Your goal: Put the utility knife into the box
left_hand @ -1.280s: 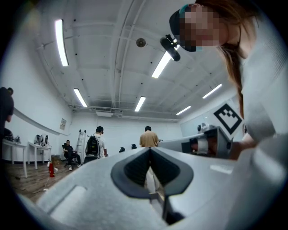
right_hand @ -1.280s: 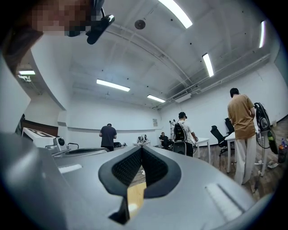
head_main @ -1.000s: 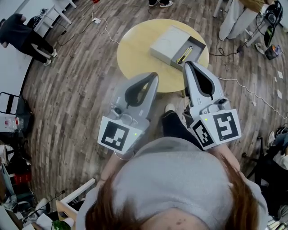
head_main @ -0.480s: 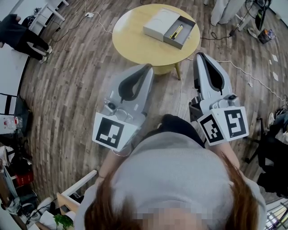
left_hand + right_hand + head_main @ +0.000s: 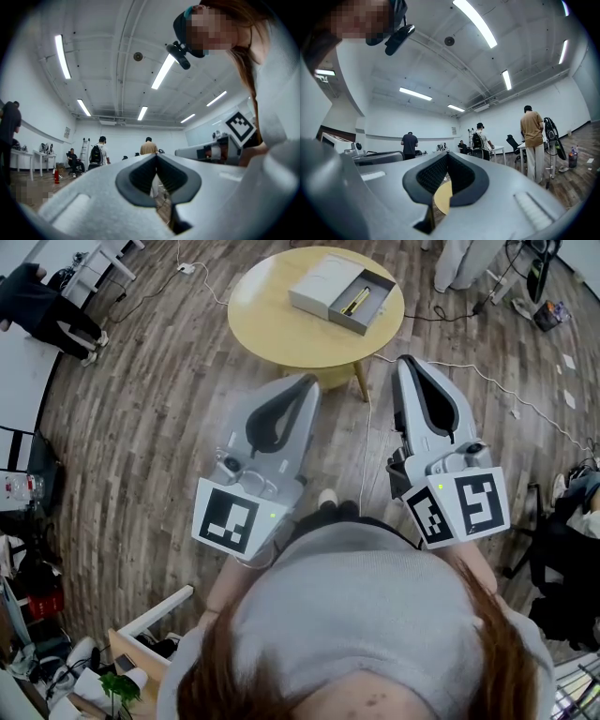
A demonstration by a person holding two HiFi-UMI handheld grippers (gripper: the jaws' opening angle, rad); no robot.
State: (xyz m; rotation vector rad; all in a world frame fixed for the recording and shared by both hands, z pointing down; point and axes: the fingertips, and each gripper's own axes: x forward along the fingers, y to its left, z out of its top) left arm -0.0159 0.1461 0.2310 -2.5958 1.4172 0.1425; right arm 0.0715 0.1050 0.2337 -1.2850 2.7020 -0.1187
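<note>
I see the box (image 5: 326, 285) at the top of the head view. It is a flat grey one lying on the round yellow worktop (image 5: 281, 329), toward the worktop's far right part. It reads to me as two parts: a pale closed section on the left and an open compartment with darker walls on the right. The utility knife (image 5: 355, 302) lies inside that open compartment, a slim yellow-and-dark body running along its length (the picture is too small for me to make out finer detail of the knife).

Both hand-held grippers are well apart from the worktop, held over the wooden floor (image 5: 159, 418) close to the person's body. The left hand-held gripper (image 5: 307, 381) points toward the worktop's near edge. In its own view the two jaws meet at the tips with nothing between the dark pads, and only the room shows through the gap behind them. The right hand-held gripper (image 5: 405, 362) sits beside it, its nose toward the worktop's right side. Its jaws are likewise pressed together and empty, and through the opening behind its pads I catch a sliver of the yellow worktop. Each carries its marker cube at the rear, near the person's wrists. Neither gripper touches the box or the knife.
</note>
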